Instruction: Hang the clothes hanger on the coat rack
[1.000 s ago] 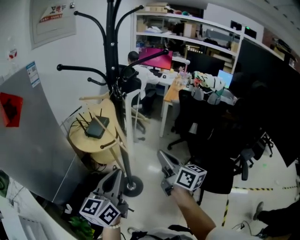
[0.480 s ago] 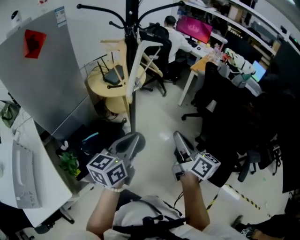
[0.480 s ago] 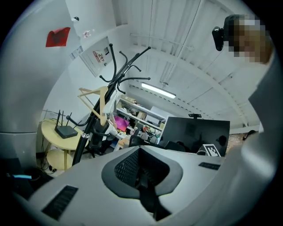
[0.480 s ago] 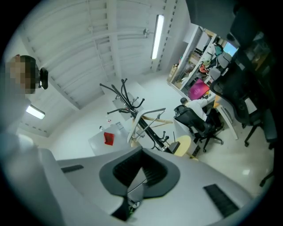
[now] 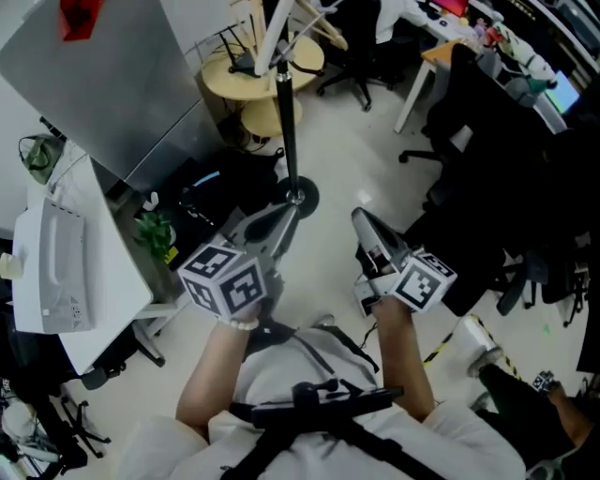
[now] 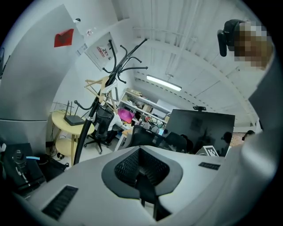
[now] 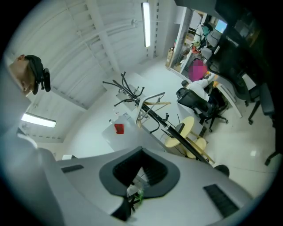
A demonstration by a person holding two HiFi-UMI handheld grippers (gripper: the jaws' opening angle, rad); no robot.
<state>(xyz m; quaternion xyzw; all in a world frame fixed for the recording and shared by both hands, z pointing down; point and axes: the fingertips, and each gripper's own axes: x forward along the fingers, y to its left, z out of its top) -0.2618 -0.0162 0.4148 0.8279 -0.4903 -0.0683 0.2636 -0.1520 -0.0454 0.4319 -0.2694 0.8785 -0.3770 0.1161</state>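
The black coat rack [image 5: 287, 112] stands at the top of the head view, its round base [image 5: 302, 198] on the floor. A wooden hanger [image 5: 323, 28] and a white hanger [image 5: 274, 33] hang on it near the top edge. Both hangers show again on the rack in the left gripper view: wooden hanger [image 6: 96, 84], white hanger [image 6: 107, 89], coat rack [image 6: 88, 121]. My left gripper [image 5: 272, 220] is low in front of the body, its jaws together and empty, short of the rack's base. My right gripper [image 5: 367, 230] is beside it, shut and empty.
A round yellow table [image 5: 234, 80] with a black router stands behind the rack. A grey panel [image 5: 122, 84] and a white desk [image 5: 66, 272] with a plant [image 5: 155, 230] line the left. Black office chairs [image 5: 487, 141] fill the right.
The head view has tipped down, so the rack has slid to the top edge. Both grippers have dropped and drawn back toward the body, away from the hangers.
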